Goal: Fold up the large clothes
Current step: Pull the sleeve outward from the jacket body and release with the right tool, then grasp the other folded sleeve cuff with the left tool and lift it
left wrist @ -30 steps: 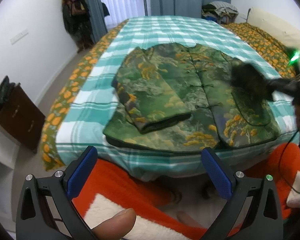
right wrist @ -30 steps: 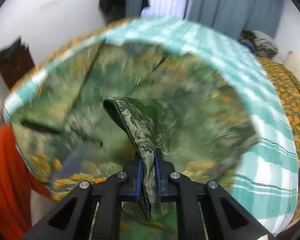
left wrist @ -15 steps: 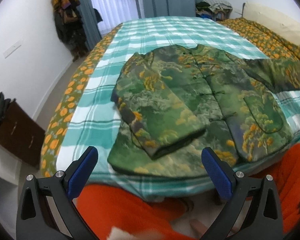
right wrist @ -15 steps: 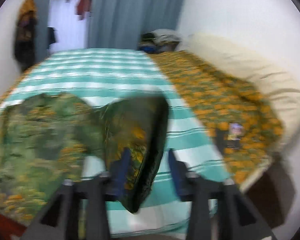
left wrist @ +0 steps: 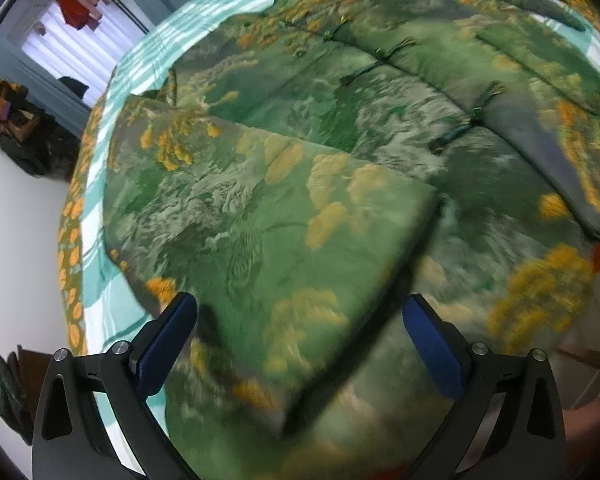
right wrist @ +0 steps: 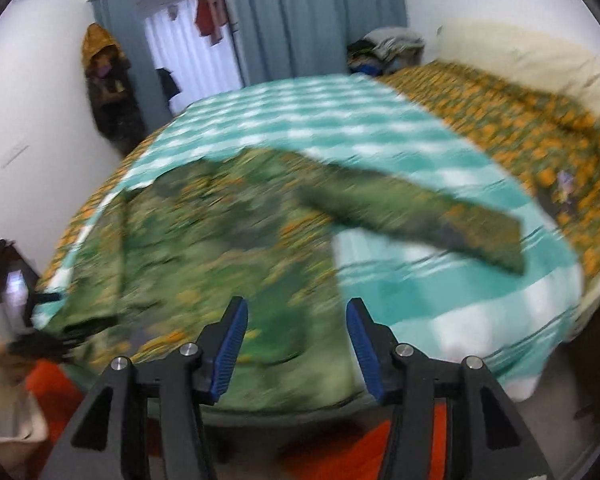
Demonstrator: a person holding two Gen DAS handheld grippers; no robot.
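A green padded jacket with orange flowers (left wrist: 380, 128) lies spread on the teal checked bed (right wrist: 320, 120). Its left sleeve (left wrist: 268, 232) is folded across the front. Its right sleeve (right wrist: 420, 216) lies stretched out to the right on the bedspread. My left gripper (left wrist: 300, 328) is open, low over the cuff of the folded sleeve. My right gripper (right wrist: 296, 332) is open and empty, just above the jacket's lower hem (right wrist: 284, 364). The right wrist view is blurred.
An orange flowered quilt (right wrist: 540, 120) and a cream pillow (right wrist: 520, 56) lie at the bed's right. A clothes pile (right wrist: 388, 44) sits at the far end. A dark cabinet (right wrist: 0, 264) stands left. An orange rug (right wrist: 372, 456) covers the floor.
My right gripper let go of the right sleeve, which now lies stretched out on the bed, and swung back over the hem. My left gripper dropped close over the folded left sleeve.
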